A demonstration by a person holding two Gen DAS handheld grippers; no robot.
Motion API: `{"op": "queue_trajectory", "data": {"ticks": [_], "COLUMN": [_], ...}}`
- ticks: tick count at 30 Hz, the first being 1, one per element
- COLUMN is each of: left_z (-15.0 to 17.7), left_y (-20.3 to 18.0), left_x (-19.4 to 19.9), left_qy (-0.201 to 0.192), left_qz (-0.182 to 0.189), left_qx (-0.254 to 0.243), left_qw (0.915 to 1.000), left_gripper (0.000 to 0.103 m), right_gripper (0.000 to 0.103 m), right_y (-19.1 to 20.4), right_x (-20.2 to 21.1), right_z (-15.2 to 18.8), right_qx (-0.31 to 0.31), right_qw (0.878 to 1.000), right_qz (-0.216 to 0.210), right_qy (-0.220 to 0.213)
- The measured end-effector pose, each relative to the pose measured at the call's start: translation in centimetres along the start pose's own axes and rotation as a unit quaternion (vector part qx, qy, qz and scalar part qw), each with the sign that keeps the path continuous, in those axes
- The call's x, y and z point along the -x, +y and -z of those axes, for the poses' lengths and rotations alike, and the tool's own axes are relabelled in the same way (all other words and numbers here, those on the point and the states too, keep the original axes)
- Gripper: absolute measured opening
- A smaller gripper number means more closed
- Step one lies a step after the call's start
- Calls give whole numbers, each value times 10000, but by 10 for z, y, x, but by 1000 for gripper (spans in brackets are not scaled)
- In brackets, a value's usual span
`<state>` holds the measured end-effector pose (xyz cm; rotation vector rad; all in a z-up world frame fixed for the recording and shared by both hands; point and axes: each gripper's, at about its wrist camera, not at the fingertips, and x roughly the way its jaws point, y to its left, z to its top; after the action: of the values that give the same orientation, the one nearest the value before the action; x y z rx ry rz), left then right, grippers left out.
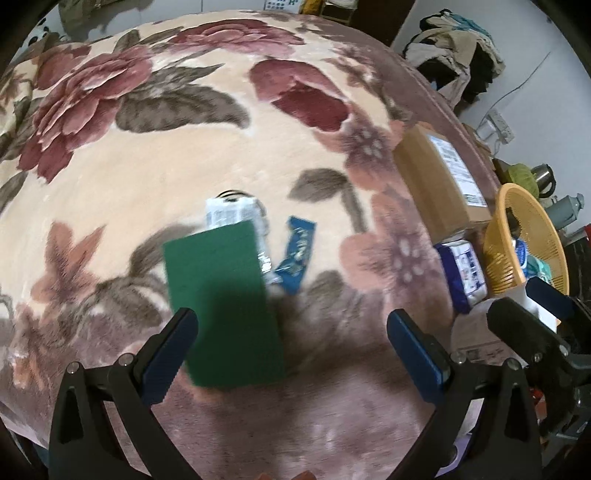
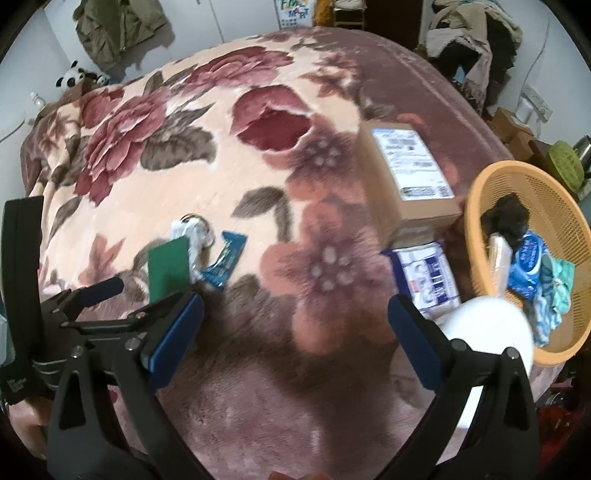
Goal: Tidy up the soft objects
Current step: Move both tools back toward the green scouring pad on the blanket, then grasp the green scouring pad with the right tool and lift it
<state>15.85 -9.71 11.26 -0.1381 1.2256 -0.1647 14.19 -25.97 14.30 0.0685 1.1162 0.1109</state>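
Note:
A green scouring pad (image 1: 221, 299) lies on the floral blanket (image 1: 184, 147), with a white packet (image 1: 231, 214) and a blue sachet (image 1: 297, 254) just beyond it. My left gripper (image 1: 291, 328) is open, its fingers either side of the pad's near end, and it touches nothing. My right gripper (image 2: 295, 314) is open and empty over the blanket. The pad (image 2: 168, 269), packet (image 2: 192, 230) and sachet (image 2: 225, 260) lie to its left. The left gripper (image 2: 110, 295) shows by the pad. An orange basket (image 2: 480, 192) at the right holds several soft items.
A cardboard box (image 2: 406, 177) lies on the blanket next to the basket, with a blue-and-white tissue pack (image 2: 428, 277) in front of it. A white rounded object (image 2: 491, 332) sits by my right finger. Clothes hang at the back right (image 2: 476, 33).

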Motion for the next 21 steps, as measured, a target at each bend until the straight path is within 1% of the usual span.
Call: {"op": "queue_trajectory", "data": {"ticks": [10, 21], "left_z": [15, 32], "left_y": [38, 65], "left_x": [-8, -17], "left_qy": [70, 87], "left_qz": [-84, -253], "left_qx": [158, 147], "left_qw": [9998, 9995], "left_gripper": [102, 102], "right_gripper": [101, 101], "right_y": [31, 48], "right_x": [-19, -37], "right_z": [16, 31], "right_qx": [139, 175], "right_qw": [9996, 9989], "right_qz": [-133, -280], "right_qy": [202, 344]}}
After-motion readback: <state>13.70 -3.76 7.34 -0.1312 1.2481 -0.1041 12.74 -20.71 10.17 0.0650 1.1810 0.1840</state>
